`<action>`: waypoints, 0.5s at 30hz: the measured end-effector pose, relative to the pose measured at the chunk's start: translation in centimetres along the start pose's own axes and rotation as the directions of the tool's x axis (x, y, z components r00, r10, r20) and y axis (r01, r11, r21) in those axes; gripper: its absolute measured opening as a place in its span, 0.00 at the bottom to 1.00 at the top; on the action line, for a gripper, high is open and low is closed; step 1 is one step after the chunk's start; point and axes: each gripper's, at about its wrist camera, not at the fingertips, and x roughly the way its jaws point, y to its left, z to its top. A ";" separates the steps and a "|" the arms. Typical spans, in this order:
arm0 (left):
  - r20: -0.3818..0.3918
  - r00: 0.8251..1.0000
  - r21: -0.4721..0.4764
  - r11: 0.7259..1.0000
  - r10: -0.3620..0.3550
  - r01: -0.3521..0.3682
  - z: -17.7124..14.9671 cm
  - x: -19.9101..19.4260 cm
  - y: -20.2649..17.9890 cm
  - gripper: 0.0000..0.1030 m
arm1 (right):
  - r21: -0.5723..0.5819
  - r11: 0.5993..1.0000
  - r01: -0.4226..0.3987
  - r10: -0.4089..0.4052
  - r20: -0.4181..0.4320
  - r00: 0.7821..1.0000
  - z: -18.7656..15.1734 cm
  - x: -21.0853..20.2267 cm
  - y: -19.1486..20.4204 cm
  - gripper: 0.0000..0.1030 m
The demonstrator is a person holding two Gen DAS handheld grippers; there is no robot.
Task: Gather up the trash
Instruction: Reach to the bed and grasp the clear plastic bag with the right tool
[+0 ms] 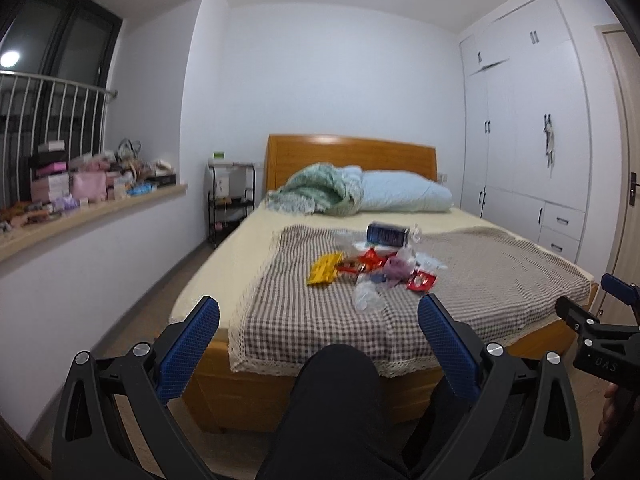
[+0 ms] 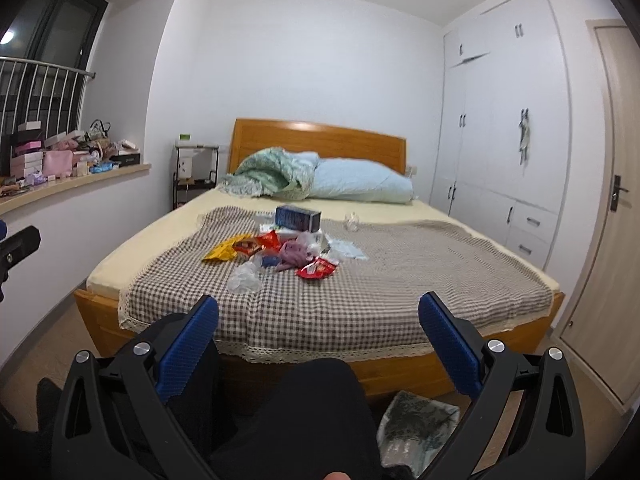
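Trash [image 2: 280, 254] is being viewed from the foot of the bed [image 2: 96, 304]; it is lying as one loose heap on the checked cover [image 2: 360, 304], approx. mid-bed, nearer the left side. The approach step is judged to be in hand; nothing is being gripped yet.

Left gripper [image 1: 318, 316] is being held wide, empty, pads aimed at the heap. Right gripper [image 2: 318, 316] is likewise being held wide and empty. Both are being kept well apart from the heap, w/ the operator's dark-clad knees in the foreground.

Next move, as judged: one gripper is to be brought fwd over the bed edge and lowered onto the nearest item, prob. the clear crumpled plastic [image 2: 244, 278]. Thin film calls for a flat, low pinch.

Count, as far as is being resolved:
- yellow wrapper [image 2: 224, 252]: 1
- red wrappers: 2, one near [image 2: 316, 269], one mid-heap [image 2: 269, 241]
- blue box [image 2: 298, 218]: 1
- purple item [image 2: 294, 254]: 1
- small clear bottle [image 2: 352, 222]: 1, lying apart, right of the box
- white/clear scraps: no. cannot be told (blur)

No bin can be told for certain; a patterned bag [image 2: 416, 424] is lying on the floor by the right gripper.
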 end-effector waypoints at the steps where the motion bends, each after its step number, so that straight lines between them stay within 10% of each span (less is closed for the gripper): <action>1: -0.019 1.000 0.007 1.000 -0.003 0.004 -0.2 1.2 0.1 0.94 | -0.011 1.000 -0.001 0.001 -0.020 1.000 -0.1 1.2 0.3 0.94; 9: -0.097 0.995 0.016 1.000 0.019 -0.017 -0.9 10.3 1.7 0.94 | 0.043 0.973 -0.227 0.229 -0.071 0.971 -0.8 10.9 2.7 0.94; 15: -0.116 0.992 0.012 0.999 0.040 -0.039 -0.7 16.4 2.4 0.94 | -0.034 0.979 -0.200 0.188 -0.222 0.957 -0.6 19.6 5.6 0.94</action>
